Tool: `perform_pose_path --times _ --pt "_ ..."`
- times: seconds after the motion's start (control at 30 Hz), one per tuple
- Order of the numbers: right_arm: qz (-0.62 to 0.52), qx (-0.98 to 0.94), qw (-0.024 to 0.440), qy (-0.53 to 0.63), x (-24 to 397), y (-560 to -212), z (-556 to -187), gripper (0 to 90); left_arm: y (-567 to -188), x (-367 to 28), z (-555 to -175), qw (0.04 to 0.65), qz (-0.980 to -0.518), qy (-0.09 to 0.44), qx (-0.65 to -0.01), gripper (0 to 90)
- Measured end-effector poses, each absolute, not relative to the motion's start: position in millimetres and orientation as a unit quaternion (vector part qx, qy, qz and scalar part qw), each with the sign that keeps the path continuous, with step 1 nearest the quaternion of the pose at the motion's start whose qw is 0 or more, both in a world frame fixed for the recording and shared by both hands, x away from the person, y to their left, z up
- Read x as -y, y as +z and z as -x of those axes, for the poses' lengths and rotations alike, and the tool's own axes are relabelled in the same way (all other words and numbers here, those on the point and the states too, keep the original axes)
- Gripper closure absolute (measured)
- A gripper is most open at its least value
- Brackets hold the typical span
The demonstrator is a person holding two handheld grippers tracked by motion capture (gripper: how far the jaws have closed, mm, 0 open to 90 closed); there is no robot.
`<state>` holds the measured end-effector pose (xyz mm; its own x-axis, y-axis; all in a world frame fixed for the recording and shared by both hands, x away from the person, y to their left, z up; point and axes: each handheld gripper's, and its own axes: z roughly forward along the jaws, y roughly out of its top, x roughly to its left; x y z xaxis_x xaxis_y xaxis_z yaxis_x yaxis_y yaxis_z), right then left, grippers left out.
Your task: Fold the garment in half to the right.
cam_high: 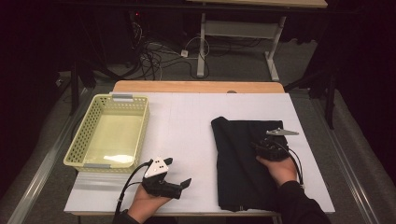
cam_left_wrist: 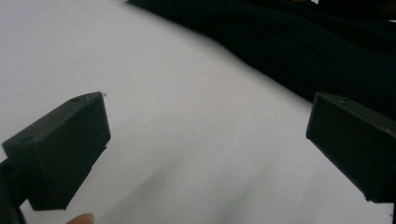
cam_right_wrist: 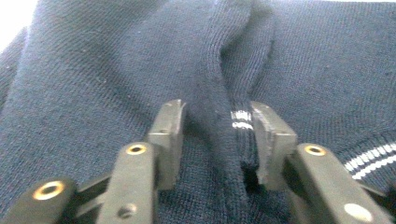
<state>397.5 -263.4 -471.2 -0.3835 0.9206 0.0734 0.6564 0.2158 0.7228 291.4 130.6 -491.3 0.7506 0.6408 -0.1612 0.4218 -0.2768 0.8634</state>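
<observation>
- High view: a dark garment (cam_high: 240, 163) lies folded on the white worktop (cam_high: 187, 140), at about 4 o'clock from the worktop's middle, its near edge close to the front rim.
- The right gripper (cam_high: 267, 149) sits on the garment's right half, with the person's right hand (cam_high: 280, 169) behind it at 6 o'clock.
- Right gripper view: the fingers (cam_right_wrist: 168, 140) stand partly apart and press down into the navy knit; a raised fold of the garment (cam_right_wrist: 224, 93) rises between them, with a small white-striped band at the fold. The pads flank the fold, but whether they actually squeeze it I cannot tell.
- The left gripper (cam_high: 180, 175) hovers over bare worktop at about 9 o'clock from the garment, well apart from it, held by the left hand (cam_high: 147, 203).
- Left gripper view: its fingers (cam_left_wrist: 60, 149) are spread wide with nothing between them but white worktop; the garment's edge (cam_left_wrist: 299, 51) crosses the view at 1 o'clock.
- A yellow basket (cam_high: 112, 133) stands on the worktop's left side, at 11 o'clock from the left gripper; no items can be made out in it.
- Cables (cam_high: 159, 56) lie on the floor beyond the worktop at 12 o'clock.
</observation>
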Motion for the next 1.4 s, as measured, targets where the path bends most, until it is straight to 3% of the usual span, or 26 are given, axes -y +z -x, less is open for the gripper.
perform_pose_path --times 0.17,0.4,0.8,1.17,1.4 --pt "-0.510 -0.757 0.214 0.349 262 -470 -393 72.4 -491 -130 -291 0.498 -0.791 0.110 -0.336 0.0" --pt "-0.471 -0.773 0.279 0.321 248 -466 -378 73.1 -491 -130 -292 0.496 -0.793 0.111 -0.335 0.0" --pt "-0.439 -0.774 0.293 0.350 247 -457 -364 78.6 -491 -130 -292 0.496 -0.793 0.111 -0.336 0.0" --pt "-0.484 -0.748 0.286 0.353 272 -458 -380 79.7 -491 -130 -291 0.497 -0.793 0.111 -0.335 0.0" --pt "-0.484 -0.732 0.311 0.365 291 -430 -383 80.1 -491 -130 -291 0.496 -0.793 0.111 -0.335 0.0"
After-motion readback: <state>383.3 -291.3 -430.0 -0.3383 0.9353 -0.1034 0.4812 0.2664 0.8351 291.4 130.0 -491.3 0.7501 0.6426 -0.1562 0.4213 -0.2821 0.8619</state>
